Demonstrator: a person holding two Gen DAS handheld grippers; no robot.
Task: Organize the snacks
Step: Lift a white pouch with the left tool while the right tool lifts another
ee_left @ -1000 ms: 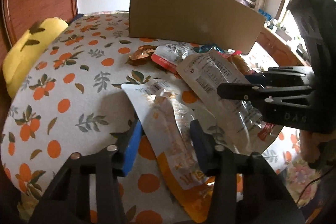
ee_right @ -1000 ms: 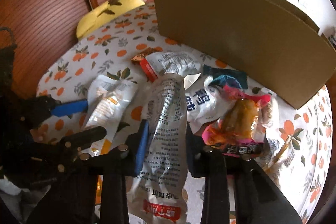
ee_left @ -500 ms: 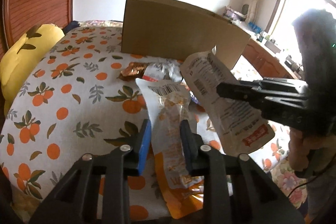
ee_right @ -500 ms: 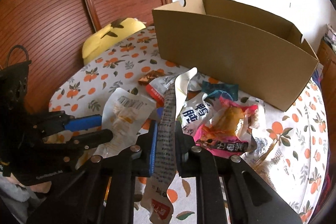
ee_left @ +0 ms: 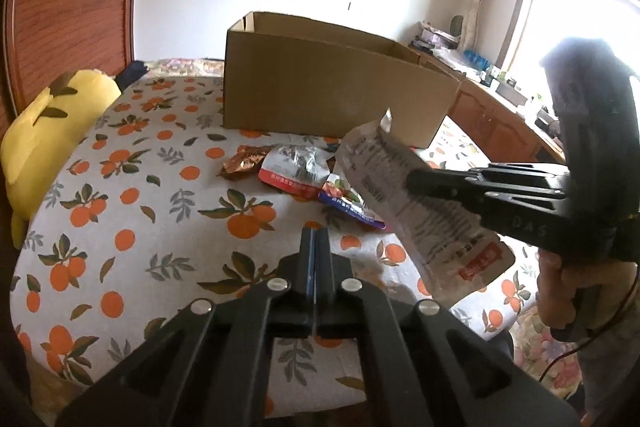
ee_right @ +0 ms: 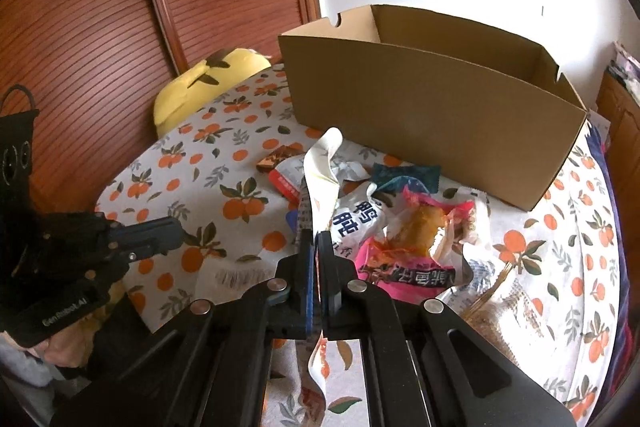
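Two hand-held grippers are working over a bed covered by an orange-print cloth (ee_left: pixel 140 211). The right gripper (ee_right: pixel 315 239) is clamping a clear snack pouch (ee_left: pixel 420 219) with a red label. The right wrist view shows the pouch running edge-on between the closed jaws, its top curling upward and its lower end hanging beneath. In the left wrist view the same pouch is hanging clear of the cloth in front of the cardboard box (ee_left: pixel 332 95). A second earlier it was lying flat on the cloth with the jaws standing open on either side of it. The left gripper (ee_left: pixel 316 233) is now showing its jaws pressed together, where a second earlier they were straddling an orange-bottomed pouch. That pouch is no longer appearing in the left wrist view, and whether a thin edge of it is pinched cannot be told. The person's hand (ee_left: pixel 560 291) is gripping the right gripper's handle. The remaining snacks are lying in a heap just before the box: a brown wrapper (ee_left: pixel 244 161), a red-and-white pack (ee_left: pixel 296 171), a teal wrapper (ee_right: pixel 404 177), a white pack with large characters (ee_right: pixel 356 219) and a pink pack (ee_right: pixel 404 259). Both cameras are now looking from higher up, so the box's open top is coming into sight. A yellow cushion (ee_left: pixel 48 131) is resting at the cloth's far edge, against the wooden panelling.
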